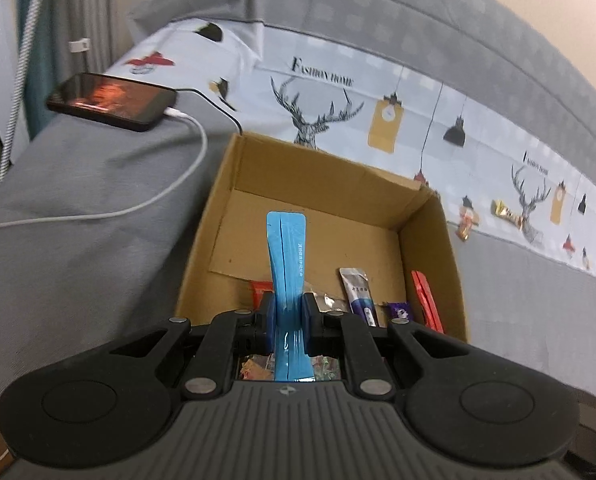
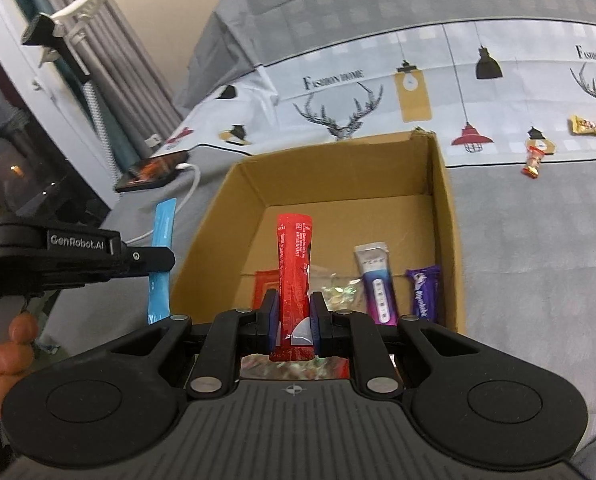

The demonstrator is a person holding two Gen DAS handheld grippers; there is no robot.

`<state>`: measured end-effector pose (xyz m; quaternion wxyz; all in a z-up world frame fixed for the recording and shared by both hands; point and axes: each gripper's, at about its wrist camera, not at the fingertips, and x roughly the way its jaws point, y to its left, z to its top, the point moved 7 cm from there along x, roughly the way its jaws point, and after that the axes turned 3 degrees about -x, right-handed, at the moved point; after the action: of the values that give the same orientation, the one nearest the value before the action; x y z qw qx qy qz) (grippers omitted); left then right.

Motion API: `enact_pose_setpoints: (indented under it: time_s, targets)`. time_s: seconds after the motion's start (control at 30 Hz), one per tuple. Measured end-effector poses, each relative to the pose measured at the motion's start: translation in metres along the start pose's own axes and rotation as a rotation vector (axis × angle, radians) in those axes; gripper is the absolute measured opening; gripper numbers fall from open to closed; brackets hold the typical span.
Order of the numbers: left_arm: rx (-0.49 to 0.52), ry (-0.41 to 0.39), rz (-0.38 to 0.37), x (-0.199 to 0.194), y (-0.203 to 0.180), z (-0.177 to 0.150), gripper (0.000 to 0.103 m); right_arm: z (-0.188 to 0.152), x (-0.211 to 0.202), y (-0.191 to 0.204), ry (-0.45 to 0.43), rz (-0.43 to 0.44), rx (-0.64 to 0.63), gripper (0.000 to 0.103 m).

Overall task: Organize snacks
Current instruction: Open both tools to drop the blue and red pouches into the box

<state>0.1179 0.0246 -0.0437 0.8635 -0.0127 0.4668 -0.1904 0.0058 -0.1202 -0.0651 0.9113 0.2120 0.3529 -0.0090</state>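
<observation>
Cardboard box [image 1: 426,240] sits open on the grey bed [image 1: 78,240], near the printed strip of the bedcover; the left tool [image 1: 286,312] is clenched on a blue stick packet [image 1: 286,248], which stands upright over the box's near edge; the right tool [image 2: 294,312] is clenched on a red stick packet [image 2: 294,256], also upright above the near edge of the box [image 2: 446,216]; on the box floor, along the near edge, lie a silver-purple sachet [image 2: 378,284], a purple candy bar [image 2: 424,292], and a clear wrapper [image 2: 338,292]; two more snacks [image 2: 592,126] rest on the printed strip toward the bed's right side, well apart from the box; a phone [image 1: 112,98] with a white cable lies near the bed's left edge.
</observation>
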Motion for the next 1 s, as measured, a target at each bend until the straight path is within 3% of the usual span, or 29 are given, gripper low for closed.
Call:
enact_pose_setpoints:
  time_s: [0.37,0.43,0.47,0.53,0.57,0.6,0.63,0.67,0.87,1.0]
  targets:
    - [0.059,0.094,0.042,0.066,-0.005,-0.006,0.014,0.001,0.042,-0.029,0.045,-0.059,0.015,0.018]
    - [0.073,0.107,0.039,0.071,-0.005,-0.007,0.02,0.0,0.048,-0.033,0.053,-0.067,0.022,0.018]
    - [0.082,0.102,0.037,0.072,-0.006,-0.006,0.027,0.0,0.05,-0.035,0.056,-0.07,0.025,0.018]
    - [0.095,0.076,0.044,0.07,-0.006,-0.005,0.093,-0.001,0.055,-0.037,0.066,-0.067,0.039,0.022]
    - [0.089,0.052,0.061,0.066,-0.005,-0.004,0.103,0.0,0.056,-0.039,0.068,-0.067,0.052,0.027]
    - [0.077,0.017,0.075,0.059,-0.002,-0.003,0.103,0.001,0.056,-0.04,0.067,-0.061,0.068,0.035]
    - [0.073,-0.005,0.081,0.053,-0.001,-0.003,0.103,0.002,0.055,-0.041,0.066,-0.051,0.085,0.052]
    - [0.077,-0.005,0.081,0.05,0.0,-0.005,0.103,0.002,0.052,-0.041,0.062,-0.046,0.097,0.063]
    - [0.015,0.05,0.089,0.02,0.009,-0.035,0.103,-0.005,0.019,-0.028,0.055,-0.017,0.105,0.082]
    - [-0.02,0.049,0.117,-0.013,0.013,-0.06,0.103,-0.022,-0.013,-0.014,0.048,-0.03,0.068,0.085]
